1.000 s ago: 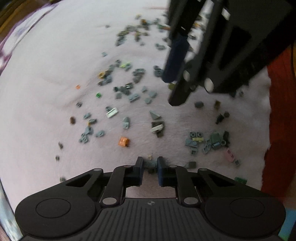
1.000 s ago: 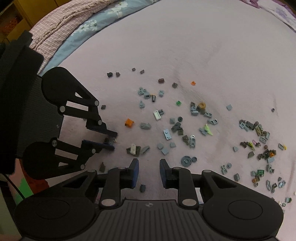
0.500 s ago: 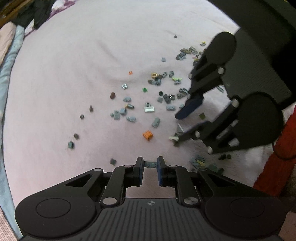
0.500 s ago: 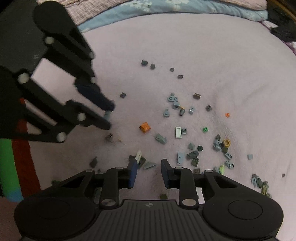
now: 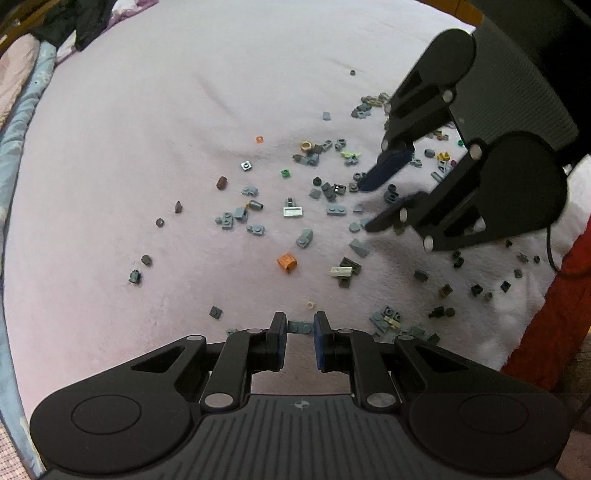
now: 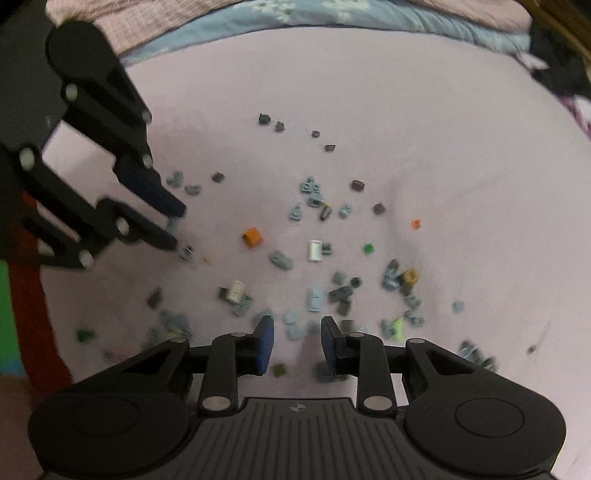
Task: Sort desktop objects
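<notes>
Surface: a pale pink blanket point(image 5: 155, 122) on a bed, strewn with small building-brick pieces; a blue floral sheet point(image 6: 332, 18) runs along its far edge in the right wrist view.
Left gripper point(image 5: 300, 328): points steeply down at the blanket; its jaws pinch a small grey plate point(image 5: 298, 327) by its two short ends.
Grey plate: thin, studded, long axis running left to right across the gap between the jaws, studs facing the camera, held at the near edge of the scatter.
Right gripper point(image 6: 297, 334): jaws spread apart with nothing between the pads; loose grey pieces lie on the blanket beneath the gap. In the left wrist view it reaches in from the far right, its tips low over the thick of the scatter.
Orange brick point(image 5: 287, 261): alone near the middle, its long axis slanting from far left to near right.
White tile point(image 5: 293, 211): flat, long axis left to right, farther off than the orange brick.
Cream piece point(image 5: 341, 271): lies on a dark plate right of the orange brick, long axis left to right.
Green stud point(image 5: 284, 172): small, far of the white tile.
Right wrist view: blurred, so finer pieces cannot be told apart.
</notes>
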{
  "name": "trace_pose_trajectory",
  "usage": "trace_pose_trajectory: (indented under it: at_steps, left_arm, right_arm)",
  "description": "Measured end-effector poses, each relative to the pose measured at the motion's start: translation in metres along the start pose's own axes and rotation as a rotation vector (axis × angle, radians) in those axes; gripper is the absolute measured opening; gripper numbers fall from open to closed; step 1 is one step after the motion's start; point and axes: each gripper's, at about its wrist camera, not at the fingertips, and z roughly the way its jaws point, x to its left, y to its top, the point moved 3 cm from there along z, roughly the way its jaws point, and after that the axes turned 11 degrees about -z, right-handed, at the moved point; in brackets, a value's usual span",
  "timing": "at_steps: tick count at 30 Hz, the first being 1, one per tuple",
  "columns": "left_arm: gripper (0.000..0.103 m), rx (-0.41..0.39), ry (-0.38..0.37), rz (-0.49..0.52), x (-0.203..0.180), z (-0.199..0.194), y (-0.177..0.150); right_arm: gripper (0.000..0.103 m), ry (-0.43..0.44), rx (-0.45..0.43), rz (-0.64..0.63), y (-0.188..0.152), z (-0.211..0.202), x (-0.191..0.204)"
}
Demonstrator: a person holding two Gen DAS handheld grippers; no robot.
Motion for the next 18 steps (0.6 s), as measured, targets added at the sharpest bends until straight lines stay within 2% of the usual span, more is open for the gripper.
trace_pose_trajectory:
  at_steps: [3,5,8,12,15,18]
  left_arm:
    - [0.017,-0.003,0.002,-0.004,0.000,-0.001,0.000]
    - [0.017,-0.005,0.002,-0.006,0.000,-0.002,-0.001]
    - [0.017,-0.007,0.001,-0.015,-0.001,0.004,-0.002]
    - [0.017,-0.008,-0.003,-0.027,-0.001,-0.001,-0.003]
    - [0.017,-0.012,-0.002,-0.038,-0.001,-0.008,-0.004]
    - [0.017,-0.017,0.003,-0.073,0.001,-0.006,-0.006]
  right_arm:
    - [0.029,-0.027,0.011,-0.030,-0.005,0.002,-0.012]
    - [0.029,-0.045,0.018,-0.118,-0.009,0.004,-0.015]
    - [0.028,-0.060,0.039,-0.296,-0.014,0.007,-0.015]
    - [0.025,-0.012,0.001,-0.506,-0.011,0.003,-0.002]
    - [0.019,-0.025,-0.017,-0.786,-0.013,0.007,0.014]
    - [0.018,-0.002,-0.022,-0.894,-0.009,0.014,0.014]
